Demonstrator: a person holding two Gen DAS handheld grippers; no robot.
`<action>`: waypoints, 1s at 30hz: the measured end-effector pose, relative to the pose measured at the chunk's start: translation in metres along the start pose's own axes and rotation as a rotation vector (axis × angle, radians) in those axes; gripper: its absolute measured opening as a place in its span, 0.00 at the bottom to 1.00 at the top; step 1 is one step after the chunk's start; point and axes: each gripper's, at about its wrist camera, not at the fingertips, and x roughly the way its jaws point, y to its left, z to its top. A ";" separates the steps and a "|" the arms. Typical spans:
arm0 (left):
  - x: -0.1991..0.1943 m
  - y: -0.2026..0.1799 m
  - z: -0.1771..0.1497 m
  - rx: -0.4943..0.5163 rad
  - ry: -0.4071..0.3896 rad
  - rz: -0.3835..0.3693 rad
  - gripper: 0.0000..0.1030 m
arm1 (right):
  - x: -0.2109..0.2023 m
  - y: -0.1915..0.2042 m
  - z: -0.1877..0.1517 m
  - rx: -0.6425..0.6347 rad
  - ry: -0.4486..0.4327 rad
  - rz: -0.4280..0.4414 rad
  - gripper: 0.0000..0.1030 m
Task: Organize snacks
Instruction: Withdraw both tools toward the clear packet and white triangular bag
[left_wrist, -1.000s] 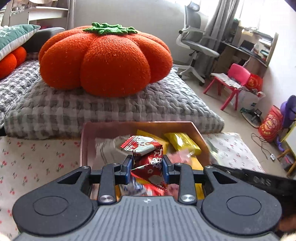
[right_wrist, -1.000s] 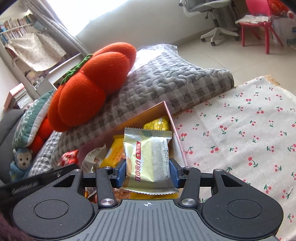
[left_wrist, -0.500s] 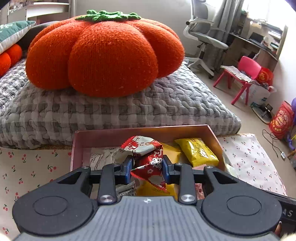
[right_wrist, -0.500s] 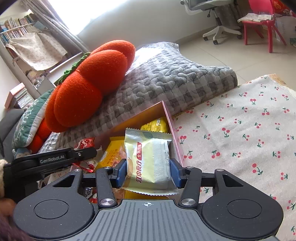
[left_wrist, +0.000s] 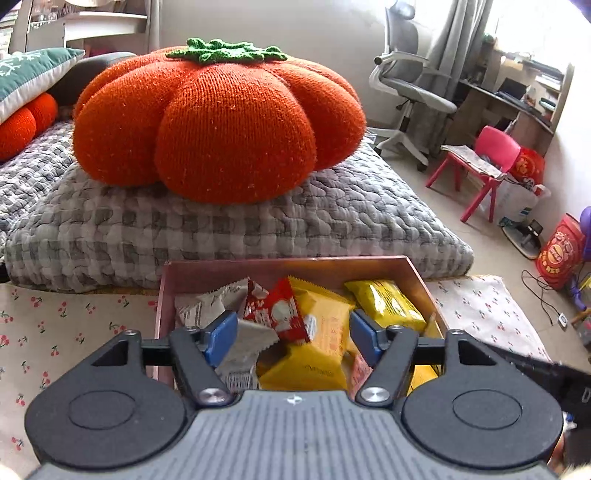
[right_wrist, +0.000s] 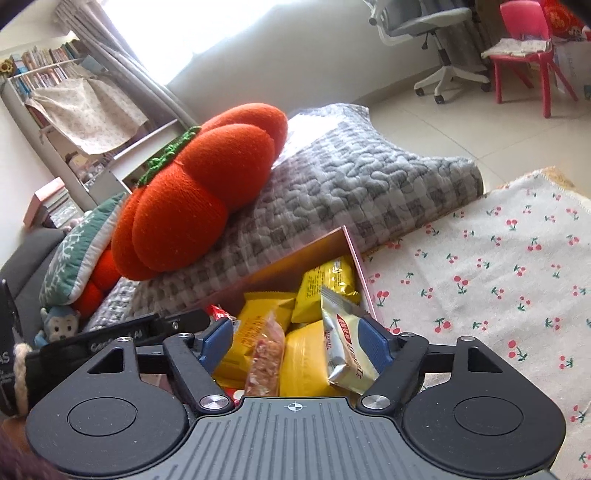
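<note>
Found the left gripper (left_wrist: 291, 332) hanging over the near edge of the pink box (left_wrist: 288, 264), tipped downward, probably so that anything let go would fall inside and not on the cloth. Had just been opening: jaws fairly wide, neither blue pad pressing on anything. Between them, but free, lay the red-and-white packet (left_wrist: 275, 314), resting on top of the pile toward the box's left half, propped on a silver wrapper and a yellow one. Long axis ran roughly from the far wall toward the near edge, slanting to the right as it came nearer, printed face up. Judged as just set down, no longer held.

Further right, against the right wall and toward the far right corner, lay a yellow packet (left_wrist: 384, 302), lengthwise along that wall.

Found the right gripper (right_wrist: 295, 343) over the box's near right corner, also angled down into it. Had just been opening too: jaws wide, no grip. Cream packet (right_wrist: 345, 350) stood on edge between them, leaning on the right pad only, well clear of the left one. Long axis steep, crimped end up and pointing to the far right corner, lower end down in the pile near the right wall. Likely to tip flat once the pad backs away.

Outside the right wall, only cherry-print cloth (right_wrist: 498, 277).
</note>
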 end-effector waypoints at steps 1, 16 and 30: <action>-0.002 -0.001 0.000 0.005 0.002 0.003 0.65 | -0.004 0.003 0.000 -0.011 -0.002 -0.003 0.76; -0.056 -0.001 -0.035 0.033 0.035 0.031 0.87 | -0.061 0.039 -0.016 -0.129 0.013 -0.051 0.84; -0.090 -0.004 -0.067 0.043 0.069 0.094 0.99 | -0.099 0.057 -0.041 -0.190 0.035 -0.095 0.94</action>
